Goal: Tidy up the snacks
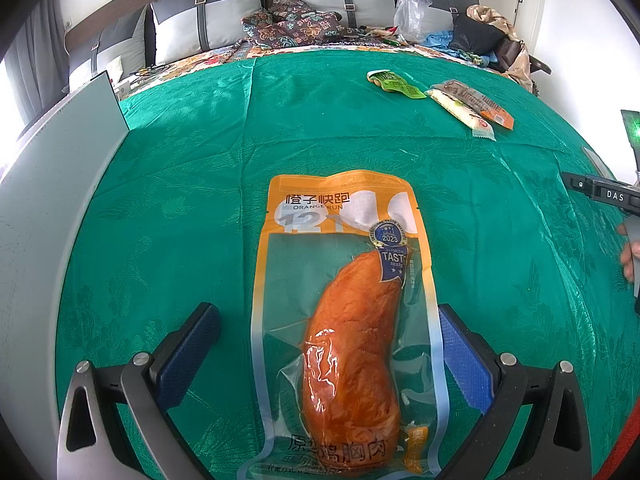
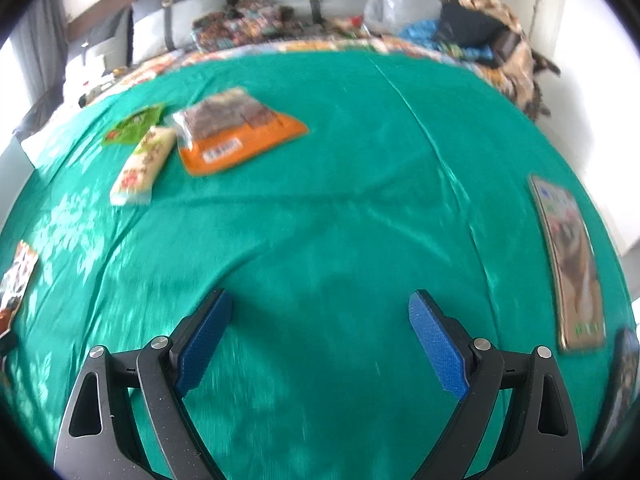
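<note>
An orange and clear pouch of chicken breast (image 1: 348,320) lies flat on the green cloth (image 1: 200,200), between the wide-apart fingers of my left gripper (image 1: 326,344), which is open around its lower half. At the far right lie a green packet (image 1: 394,83), a pale bar (image 1: 460,114) and an orange packet (image 1: 476,100). In the blurred right wrist view my right gripper (image 2: 320,336) is open and empty above bare cloth; the green packet (image 2: 134,124), pale bar (image 2: 142,166) and orange packet (image 2: 236,132) lie far left.
A grey-white box wall (image 1: 52,200) stands at the left. A long flat packet (image 2: 568,268) lies at the right cloth edge and another packet (image 2: 16,284) at the left edge. Pillows (image 1: 224,20), bags and clothes sit behind on the bed.
</note>
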`<act>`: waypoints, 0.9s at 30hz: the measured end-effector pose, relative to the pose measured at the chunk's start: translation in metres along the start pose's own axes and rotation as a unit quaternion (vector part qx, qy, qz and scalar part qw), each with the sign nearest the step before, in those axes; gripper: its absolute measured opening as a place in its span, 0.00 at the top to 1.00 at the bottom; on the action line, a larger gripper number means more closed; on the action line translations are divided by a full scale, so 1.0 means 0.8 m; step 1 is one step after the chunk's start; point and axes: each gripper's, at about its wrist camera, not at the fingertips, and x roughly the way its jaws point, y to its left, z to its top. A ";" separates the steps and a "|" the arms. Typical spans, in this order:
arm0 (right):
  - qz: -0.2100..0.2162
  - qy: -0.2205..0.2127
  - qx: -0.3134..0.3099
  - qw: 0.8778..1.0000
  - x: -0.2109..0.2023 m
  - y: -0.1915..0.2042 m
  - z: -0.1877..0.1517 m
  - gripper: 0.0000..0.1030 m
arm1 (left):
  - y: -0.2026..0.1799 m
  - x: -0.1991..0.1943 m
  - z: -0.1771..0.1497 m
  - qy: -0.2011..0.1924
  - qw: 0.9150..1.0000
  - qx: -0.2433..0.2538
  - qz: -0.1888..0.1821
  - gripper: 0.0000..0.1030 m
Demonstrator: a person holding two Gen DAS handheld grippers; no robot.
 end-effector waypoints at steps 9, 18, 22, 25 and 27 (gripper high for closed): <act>0.004 0.003 -0.001 1.000 0.002 0.002 0.000 0.07 | 0.000 0.000 0.000 0.000 1.000 0.000 0.000 0.00; 0.004 0.003 -0.001 1.000 0.002 0.002 0.000 0.07 | 0.000 0.000 0.000 0.000 1.000 0.000 0.000 0.00; 0.004 0.003 -0.001 1.000 0.002 0.002 0.000 0.07 | 0.001 0.001 0.000 0.000 1.000 0.000 0.000 0.00; 0.004 0.003 -0.001 1.000 0.002 0.002 0.000 0.07 | 0.001 0.001 0.000 0.000 1.000 0.000 0.000 0.00; 0.004 0.003 -0.001 1.000 0.002 0.002 0.000 0.07 | 0.000 0.001 0.000 0.000 1.000 0.000 0.000 0.00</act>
